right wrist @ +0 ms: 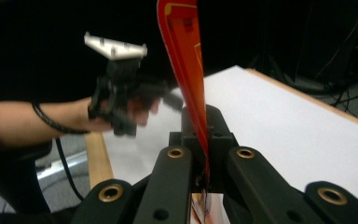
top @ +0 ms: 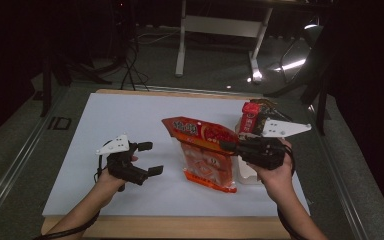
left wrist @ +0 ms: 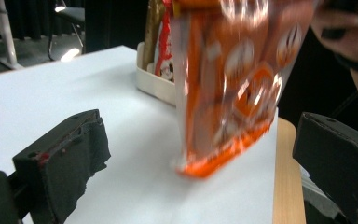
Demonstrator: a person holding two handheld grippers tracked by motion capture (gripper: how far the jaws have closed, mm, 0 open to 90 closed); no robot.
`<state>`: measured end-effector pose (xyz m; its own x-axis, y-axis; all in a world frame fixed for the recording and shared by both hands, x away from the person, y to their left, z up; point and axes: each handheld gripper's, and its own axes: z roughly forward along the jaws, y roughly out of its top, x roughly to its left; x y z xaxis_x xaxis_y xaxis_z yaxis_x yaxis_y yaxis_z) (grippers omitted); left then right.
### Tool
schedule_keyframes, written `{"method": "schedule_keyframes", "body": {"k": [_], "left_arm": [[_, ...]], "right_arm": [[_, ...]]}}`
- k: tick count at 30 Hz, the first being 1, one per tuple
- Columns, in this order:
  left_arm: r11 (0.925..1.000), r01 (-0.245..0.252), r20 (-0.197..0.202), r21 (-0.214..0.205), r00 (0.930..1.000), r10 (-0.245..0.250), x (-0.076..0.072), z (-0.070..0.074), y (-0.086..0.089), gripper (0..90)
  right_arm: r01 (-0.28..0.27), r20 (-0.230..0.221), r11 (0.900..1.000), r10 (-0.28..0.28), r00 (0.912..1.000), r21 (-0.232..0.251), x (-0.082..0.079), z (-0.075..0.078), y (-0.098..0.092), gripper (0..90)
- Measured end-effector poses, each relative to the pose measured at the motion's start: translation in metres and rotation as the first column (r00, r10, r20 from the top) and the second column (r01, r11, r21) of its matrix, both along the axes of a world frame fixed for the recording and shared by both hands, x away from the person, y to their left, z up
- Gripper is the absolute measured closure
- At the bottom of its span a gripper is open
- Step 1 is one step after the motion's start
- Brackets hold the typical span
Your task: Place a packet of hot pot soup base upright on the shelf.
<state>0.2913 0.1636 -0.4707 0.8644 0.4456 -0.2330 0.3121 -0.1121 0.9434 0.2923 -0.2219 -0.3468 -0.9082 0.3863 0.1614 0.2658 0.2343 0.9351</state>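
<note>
The pouch point(top: 206, 152) stands left of the tray point(top: 247, 175), on the table point(top: 130, 110).

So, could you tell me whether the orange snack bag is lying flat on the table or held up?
Held up: the right gripper is shut on the orange snack bag, which hangs upright, its bottom edge near the white table.

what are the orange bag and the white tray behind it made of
Orange bag: looks like thin glossy plastic film; it throws bright glare patches and partly shows its contents in the left gripper view. White tray: probably matte moulded plastic, with a smooth, rounded rim and no shine; it could be something else.
</note>
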Motion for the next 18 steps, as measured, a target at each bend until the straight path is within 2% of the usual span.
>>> {"method": "schedule_keyframes", "body": {"k": [2,4,8,16,18], "left_arm": [[0.9999,0.001,-0.003,0.012,1.0,-0.001,-0.002,-0.003,-0.001,2.5],[1.0,-0.002,-0.008,0.005,1.0,0.002,-0.005,-0.005,-0.001,2.5],[0.9999,0.0,-0.011,0.016,0.9999,0.0,-0.011,-0.009,-0.002,2.5],[0.9998,-0.009,-0.035,0.018,0.9993,0.01,-0.017,-0.015,0.001,2.5],[0.9995,-0.018,-0.039,0.024,0.9991,0.019,-0.02,-0.018,0.004,2.5]], "right_arm": [[0.013,0.009,0.9999,-0.013,0.9999,0.011,0.002,0.006,-0.005,90.0],[0.015,0.012,0.9997,-0.015,0.9998,0.019,0.003,0.01,-0.007,90.0],[0.037,0.043,0.9985,-0.039,0.9983,0.041,0.005,0.026,-0.017,90.0],[0.082,0.06,0.9944,-0.086,0.9945,0.068,0.013,0.044,-0.034,90.0],[0.115,0.076,0.9907,-0.121,0.9898,0.072,0.017,0.052,-0.043,90.0]]}}
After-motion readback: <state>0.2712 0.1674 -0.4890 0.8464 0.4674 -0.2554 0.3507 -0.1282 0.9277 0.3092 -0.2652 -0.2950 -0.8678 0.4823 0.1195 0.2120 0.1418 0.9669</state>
